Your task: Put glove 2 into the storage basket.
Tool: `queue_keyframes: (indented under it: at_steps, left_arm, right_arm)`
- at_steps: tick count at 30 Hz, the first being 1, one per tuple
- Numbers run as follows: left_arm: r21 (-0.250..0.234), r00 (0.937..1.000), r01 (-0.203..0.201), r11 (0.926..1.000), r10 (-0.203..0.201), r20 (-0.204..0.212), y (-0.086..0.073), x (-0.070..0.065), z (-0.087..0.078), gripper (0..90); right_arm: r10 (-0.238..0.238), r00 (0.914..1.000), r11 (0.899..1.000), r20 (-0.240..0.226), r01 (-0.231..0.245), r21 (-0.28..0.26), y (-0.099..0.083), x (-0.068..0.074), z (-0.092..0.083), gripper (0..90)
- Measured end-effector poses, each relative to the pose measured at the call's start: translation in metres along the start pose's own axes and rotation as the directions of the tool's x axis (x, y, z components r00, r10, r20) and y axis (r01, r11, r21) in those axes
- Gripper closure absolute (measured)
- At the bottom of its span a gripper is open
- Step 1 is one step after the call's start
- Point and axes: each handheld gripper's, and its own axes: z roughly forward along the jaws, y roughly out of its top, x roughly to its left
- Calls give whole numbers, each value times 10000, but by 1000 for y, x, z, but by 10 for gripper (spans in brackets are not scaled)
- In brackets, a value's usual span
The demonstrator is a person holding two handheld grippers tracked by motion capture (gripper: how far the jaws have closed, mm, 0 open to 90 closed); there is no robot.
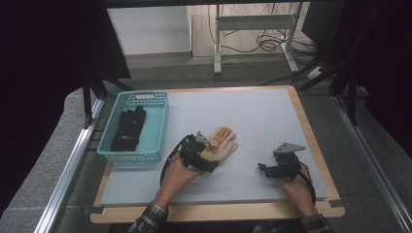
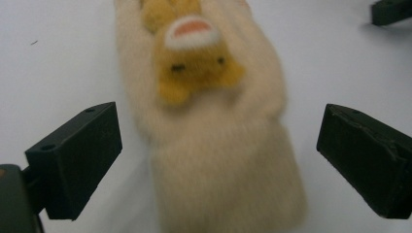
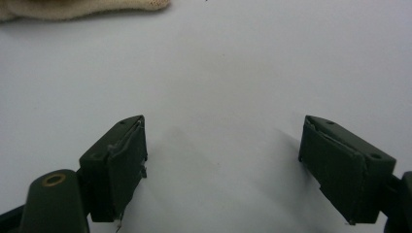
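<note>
Left gripper: held over the cuff end of the cream glove; jaws spread wide, nothing gripped. In the left gripper view the glove is seen lying flat on the counter between the two jaws, cuff nearest the camera, with a yellow animal patch toward the finger end. The picture is blurred, so it cannot be told whether the jaw tips touch the counter.

Left of the gripper: a turquoise basket is set at the counter's left edge; a black glove is seen lying in it. The cream glove is placed just right of the basket, near the middle of the counter, apart from the basket wall.

Step in hand, as judged: the cream glove is being approached for a pick-up, probably for transfer to the basket.

Notes for doing it well:
- The jaws should be kept centred on the cuff, so that both layers of fabric are caught.
- The gripper should be lowered until the tips are at the counter before closing; soft fleece is likely to slip from a shallow pinch.
- The glove should be lifted clear of the basket wall before being carried left.

Right gripper: held low over bare counter, well apart from the glove; jaws wide apart, nothing held. In the right gripper view the glove's edge is seen at the top left.
</note>
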Motion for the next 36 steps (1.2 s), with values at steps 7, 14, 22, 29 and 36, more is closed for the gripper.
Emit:
queue_keyframes:
  at_steps: [7, 14, 22, 29, 36]
  left_arm:
    - [634, 10000, 73, 9980, -69, -62, 15, 3, 30, 38]
    - [1183, 9991, -52, 9930, 100, -400, 19, 1, 47, 101]
    - [1023, 9994, -157, 9946, 189, -305, 19, -2, 41, 391]
    - [1025, 9998, -52, 9947, 71, -183, 20, -5, 38, 537]
    - [867, 9998, 103, 9962, -117, 154, 21, 0, 34, 573]
  right_arm:
    - [3, 10000, 10000, -1, -3, -3, 0, 0, 0, 172]
    - [-6, 10000, 10000, -1, 6, 3, 0, 0, 0, 172]
    - [-9, 10000, 10000, 1, 9, 8, 0, 0, 0, 172]
    - [-6, 10000, 10000, 4, 6, -8, 0, 0, 0, 172]
    - [-10, 10000, 10000, 5, 10, 13, 0, 0, 0, 172]
